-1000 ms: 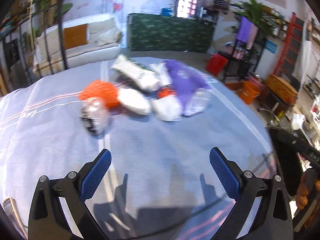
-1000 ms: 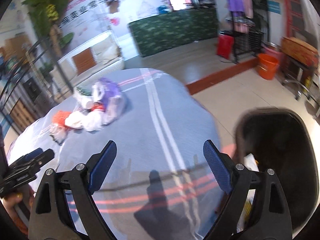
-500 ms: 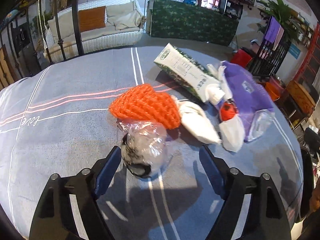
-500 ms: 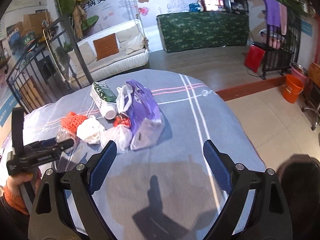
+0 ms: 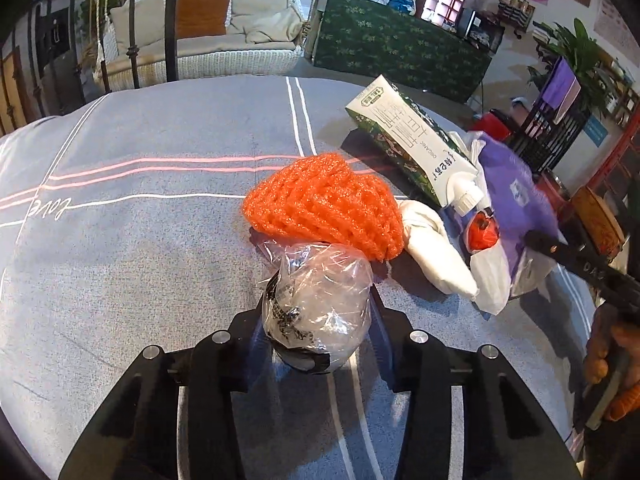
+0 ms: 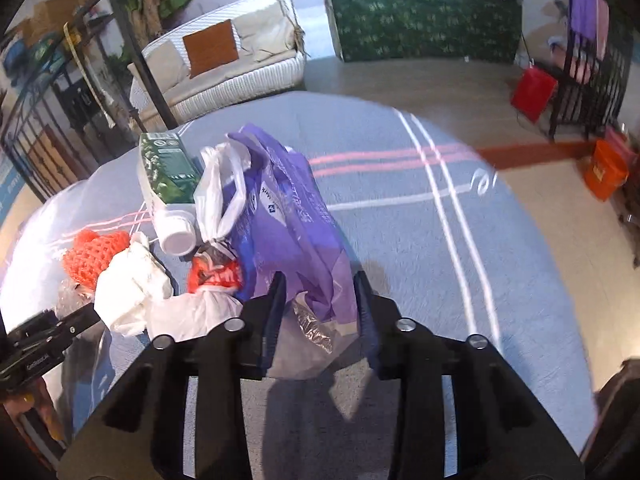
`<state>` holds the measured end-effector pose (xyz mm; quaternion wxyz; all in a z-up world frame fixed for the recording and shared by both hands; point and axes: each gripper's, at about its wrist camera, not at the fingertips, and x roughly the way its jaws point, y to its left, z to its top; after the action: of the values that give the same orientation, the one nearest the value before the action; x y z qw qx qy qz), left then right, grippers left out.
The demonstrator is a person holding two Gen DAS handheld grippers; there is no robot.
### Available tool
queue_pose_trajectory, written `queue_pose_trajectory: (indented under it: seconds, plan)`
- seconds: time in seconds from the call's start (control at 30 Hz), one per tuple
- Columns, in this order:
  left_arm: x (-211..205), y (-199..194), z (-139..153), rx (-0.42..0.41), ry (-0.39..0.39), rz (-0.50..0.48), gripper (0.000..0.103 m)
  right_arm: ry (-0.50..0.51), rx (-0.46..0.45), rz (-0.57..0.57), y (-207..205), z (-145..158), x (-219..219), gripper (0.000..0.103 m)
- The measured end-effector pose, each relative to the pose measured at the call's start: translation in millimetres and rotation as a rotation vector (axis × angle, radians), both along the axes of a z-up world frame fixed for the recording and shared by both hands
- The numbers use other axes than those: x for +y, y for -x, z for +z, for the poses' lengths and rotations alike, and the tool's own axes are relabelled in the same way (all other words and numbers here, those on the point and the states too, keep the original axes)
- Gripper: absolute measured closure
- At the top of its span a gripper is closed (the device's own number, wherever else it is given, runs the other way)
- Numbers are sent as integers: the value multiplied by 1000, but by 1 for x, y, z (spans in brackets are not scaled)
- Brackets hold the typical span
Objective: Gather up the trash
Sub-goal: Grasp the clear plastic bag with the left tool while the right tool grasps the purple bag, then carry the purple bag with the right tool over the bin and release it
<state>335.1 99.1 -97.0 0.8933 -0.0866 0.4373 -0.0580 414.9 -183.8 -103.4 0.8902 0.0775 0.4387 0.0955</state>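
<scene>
A pile of trash lies on the blue-grey tablecloth [image 5: 140, 240]. My left gripper [image 5: 318, 314] is closing, its pads against the sides of a clear plastic bag [image 5: 320, 300] with dark contents. Behind that bag sit an orange foam net [image 5: 324, 208], a white crumpled bag [image 5: 432, 252], a milk carton [image 5: 412, 148] and a red wrapper [image 5: 482, 230]. My right gripper [image 6: 318, 304] is closing on the near end of the purple bag [image 6: 288, 224], with crinkled clear plastic [image 6: 312, 328] below it. The right gripper's black fingers [image 5: 560, 252] show over the purple bag [image 5: 516, 200].
The round table's edge [image 6: 520, 280] curves off to the right, with bare floor beyond. A black bin [image 6: 616, 400] stands low at the right. A white wicker sofa [image 5: 224, 52], a green-covered counter [image 5: 400, 48], a red bin [image 6: 532, 92] and an orange bucket [image 6: 604, 172] stand further off.
Both grippers came forward to the pile. The left jaws narrowed around the clear plastic bag, and the right jaws, wide open before, narrowed around the purple bag's end.
</scene>
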Motion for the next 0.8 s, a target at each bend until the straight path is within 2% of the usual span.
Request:
queue_pose_trajectory:
  seconds: [0.07, 0.1, 0.33, 0.47, 0.57, 0.8]
  plan:
    - [4, 4, 1, -3, 26, 13, 60, -29, -11, -1, 7, 1, -4, 85]
    - [3, 6, 1, -6, 36, 17, 61, -28, -18, -4, 10, 3, -5, 87]
    - [-4, 29, 8, -45, 51, 20, 62, 13, -98, -45, 49, 16, -11, 91]
    - [-13, 43, 15, -79, 26, 6, 62, 41, -155, -88, 81, 29, -18, 91]
    - [-19, 55, 19, -99, 55, -18, 62, 48, -186, -108, 103, 35, -25, 91]
    - [-54, 80, 31, -148, 58, -81, 62, 44, -223, -172, 153, 46, -49, 91]
